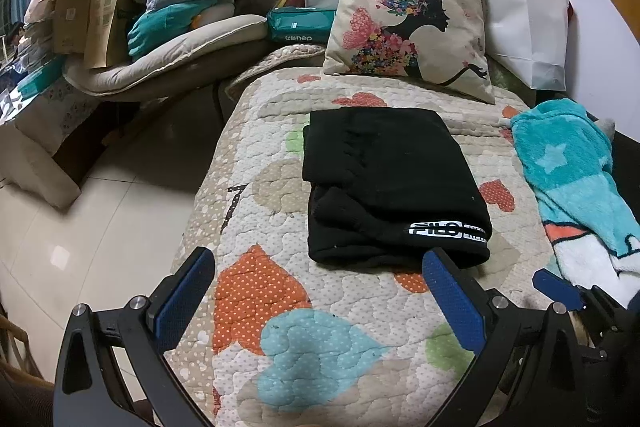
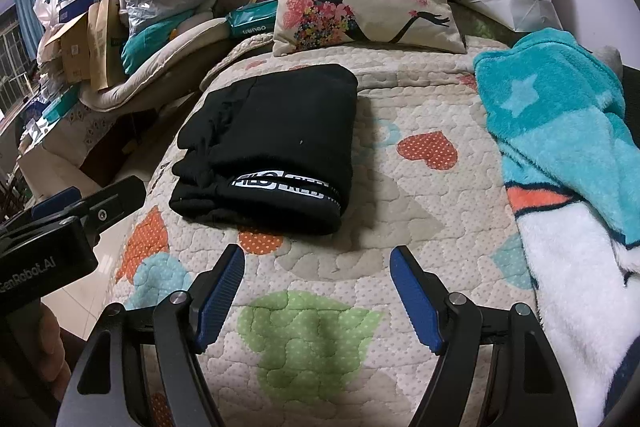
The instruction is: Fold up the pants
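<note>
Two grippers are held with their blue-padded jaws spread wide and nothing between them. The black pants (image 1: 390, 183) are seen folded into a compact rectangle on the heart-patterned quilt (image 1: 280, 307), just ahead of the left gripper (image 1: 320, 291); the right fingertip lies close to their near edge. From the right gripper (image 2: 318, 279), the pants (image 2: 272, 143) are found ahead and to the left. A teal blanket (image 2: 560, 123) is spread to the right of the fingers.
</note>
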Demonstrator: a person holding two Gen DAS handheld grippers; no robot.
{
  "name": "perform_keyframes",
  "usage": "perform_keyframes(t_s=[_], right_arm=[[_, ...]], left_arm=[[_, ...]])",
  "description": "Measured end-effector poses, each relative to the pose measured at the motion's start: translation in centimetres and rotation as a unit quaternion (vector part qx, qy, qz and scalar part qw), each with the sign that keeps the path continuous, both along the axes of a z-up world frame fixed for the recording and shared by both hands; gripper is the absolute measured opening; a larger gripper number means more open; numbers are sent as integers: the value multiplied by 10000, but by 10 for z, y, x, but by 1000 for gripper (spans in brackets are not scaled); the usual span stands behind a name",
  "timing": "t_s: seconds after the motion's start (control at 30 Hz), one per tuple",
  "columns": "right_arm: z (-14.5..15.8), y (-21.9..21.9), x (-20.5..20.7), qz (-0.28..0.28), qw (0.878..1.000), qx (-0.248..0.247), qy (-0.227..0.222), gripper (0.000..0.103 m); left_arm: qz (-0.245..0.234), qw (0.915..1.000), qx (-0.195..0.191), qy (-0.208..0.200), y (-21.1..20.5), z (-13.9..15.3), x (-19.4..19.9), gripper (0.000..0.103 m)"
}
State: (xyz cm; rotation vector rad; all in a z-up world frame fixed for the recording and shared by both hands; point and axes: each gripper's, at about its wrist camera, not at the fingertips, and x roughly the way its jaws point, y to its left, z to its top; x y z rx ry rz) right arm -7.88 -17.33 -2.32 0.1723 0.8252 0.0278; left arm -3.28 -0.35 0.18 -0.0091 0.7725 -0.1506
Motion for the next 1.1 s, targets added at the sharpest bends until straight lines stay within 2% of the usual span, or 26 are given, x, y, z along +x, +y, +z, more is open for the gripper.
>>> perform_keyframes(t_s=[0.43, 1.1], right_arm=[[-6, 1, 2, 41, 9999, 33, 91, 80], [-7, 2, 3, 68, 9998, 48, 154, 81]], left_arm=[[-22, 10000, -15, 70, -2, -1, 0, 103], [-50, 9977, -356, 571, 8, -13, 10, 103]])
